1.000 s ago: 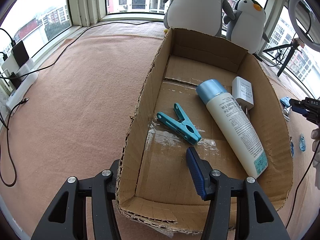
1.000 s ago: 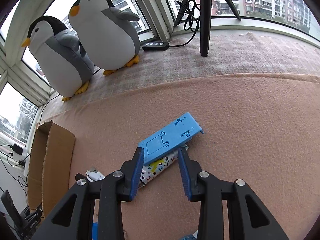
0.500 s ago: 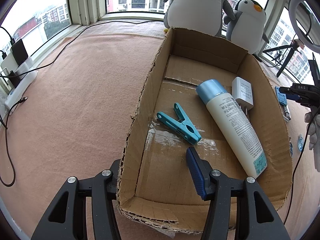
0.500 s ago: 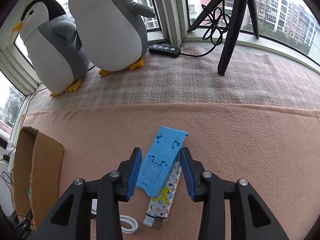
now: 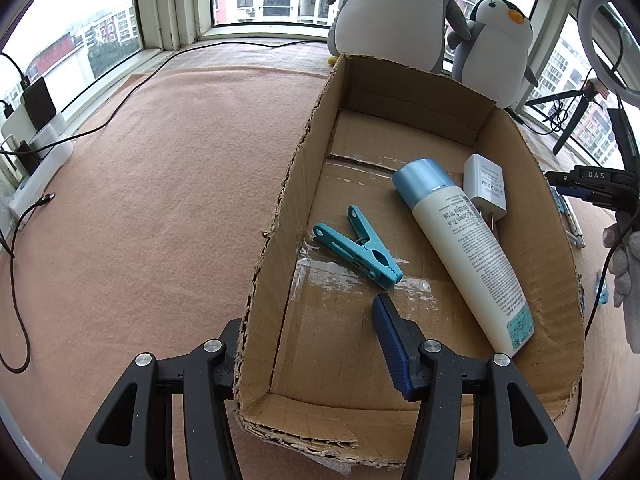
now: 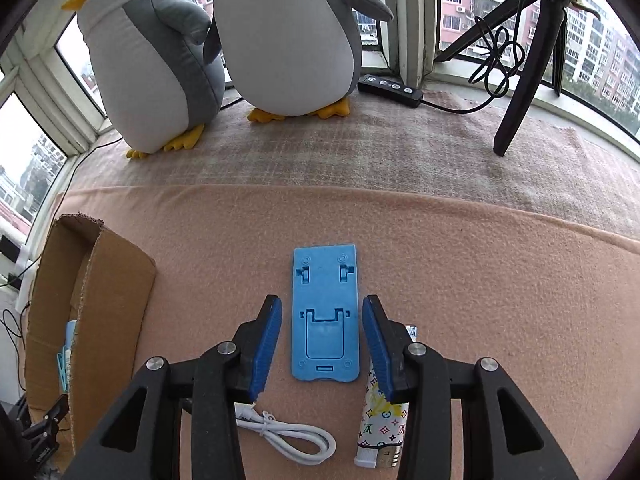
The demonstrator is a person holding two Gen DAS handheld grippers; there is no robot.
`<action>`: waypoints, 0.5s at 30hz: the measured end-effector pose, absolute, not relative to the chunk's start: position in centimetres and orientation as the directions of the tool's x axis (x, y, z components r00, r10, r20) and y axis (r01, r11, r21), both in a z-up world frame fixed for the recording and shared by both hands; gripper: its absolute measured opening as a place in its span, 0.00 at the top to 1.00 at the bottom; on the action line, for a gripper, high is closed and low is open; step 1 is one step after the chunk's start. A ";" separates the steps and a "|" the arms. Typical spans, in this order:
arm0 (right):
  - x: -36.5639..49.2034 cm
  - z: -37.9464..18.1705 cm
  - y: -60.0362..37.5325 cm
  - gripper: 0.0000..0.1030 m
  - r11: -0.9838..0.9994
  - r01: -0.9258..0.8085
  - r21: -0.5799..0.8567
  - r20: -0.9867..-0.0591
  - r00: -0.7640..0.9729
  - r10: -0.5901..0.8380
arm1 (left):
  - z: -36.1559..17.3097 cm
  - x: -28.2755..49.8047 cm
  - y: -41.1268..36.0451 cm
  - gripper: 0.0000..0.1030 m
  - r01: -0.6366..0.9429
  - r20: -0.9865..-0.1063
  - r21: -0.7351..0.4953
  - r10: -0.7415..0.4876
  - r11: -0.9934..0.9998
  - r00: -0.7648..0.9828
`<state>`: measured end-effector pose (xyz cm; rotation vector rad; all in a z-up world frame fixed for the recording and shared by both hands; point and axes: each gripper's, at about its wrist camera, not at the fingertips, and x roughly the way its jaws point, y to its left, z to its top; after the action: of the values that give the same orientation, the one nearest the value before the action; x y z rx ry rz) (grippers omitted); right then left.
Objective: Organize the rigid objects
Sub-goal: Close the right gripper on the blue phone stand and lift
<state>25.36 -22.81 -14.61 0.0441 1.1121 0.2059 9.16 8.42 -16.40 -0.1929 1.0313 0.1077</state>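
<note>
My right gripper (image 6: pixel 322 344) is open around the flat blue phone stand (image 6: pixel 325 318) on the pink blanket (image 6: pixel 480 280), and my left gripper (image 5: pixel 308 340) straddles the cardboard box (image 5: pixel 276 264) wall, open.

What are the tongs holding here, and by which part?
Nothing. The right tongs stand open astride the flat blue plastic stand; the left tongs straddle the brown cardboard box's wall, open.

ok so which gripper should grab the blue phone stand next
Right. The right gripper is open with the blue phone stand between its fingers. The left gripper straddles the cardboard box wall.
</note>
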 end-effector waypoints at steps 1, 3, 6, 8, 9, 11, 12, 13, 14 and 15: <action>25.4 -14.8 -22.6 0.61 0.981 -0.148 0.125 -0.892 0.417 0.177 | -16.4 9.2 8.4 0.44 -0.180 -0.860 -0.109 -0.002 0.978 0.511; 25.1 -15.1 -22.2 0.61 0.983 -0.153 0.099 -0.897 0.414 0.155 | -16.4 9.2 8.4 0.44 -0.180 -0.860 -0.109 -0.002 0.978 0.511; 25.1 -15.1 -22.1 0.60 0.984 -0.151 0.092 -0.899 0.412 0.147 | -16.4 9.2 8.5 0.44 -0.181 -0.860 -0.113 -0.005 0.977 0.511; 25.1 -15.0 -22.2 0.60 0.988 -0.140 0.064 -0.904 0.411 0.117 | -16.4 9.2 8.5 0.44 -0.181 -0.860 -0.113 -0.005 0.977 0.511; 25.1 -15.0 -22.4 0.60 0.990 -0.134 0.054 -0.905 0.411 0.105 | -16.4 9.2 8.5 0.44 -0.182 -0.860 -0.114 -0.006 0.977 0.511; 25.1 -15.0 -22.8 0.60 0.991 -0.125 0.045 -0.907 0.410 0.093 | -16.5 9.1 8.5 0.44 -0.183 -0.859 -0.117 -0.007 0.976 0.512; 25.0 -15.0 -22.9 0.60 0.991 -0.124 0.051 -0.907 0.409 0.098 | -16.5 9.1 8.5 0.44 -0.184 -0.859 -0.118 -0.007 0.976 0.512; 25.0 -15.0 -22.9 0.60 0.991 -0.123 0.051 -0.908 0.408 0.097 | -16.5 9.1 8.5 0.44 -0.184 -0.859 -0.118 -0.007 0.976 0.513; 24.9 -15.0 -22.9 0.60 0.991 -0.124 0.049 -0.908 0.408 0.096 | -16.5 9.1 8.5 0.44 -0.184 -0.859 -0.118 -0.007 0.976 0.513; 24.9 -15.0 -22.8 0.60 0.991 -0.127 0.047 -0.908 0.408 0.096 | -16.5 9.1 8.5 0.44 -0.184 -0.859 -0.118 -0.007 0.976 0.513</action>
<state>24.88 -22.81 -15.00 -0.0307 1.1421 0.1406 9.13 8.48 -16.48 -0.2042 1.0291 0.1072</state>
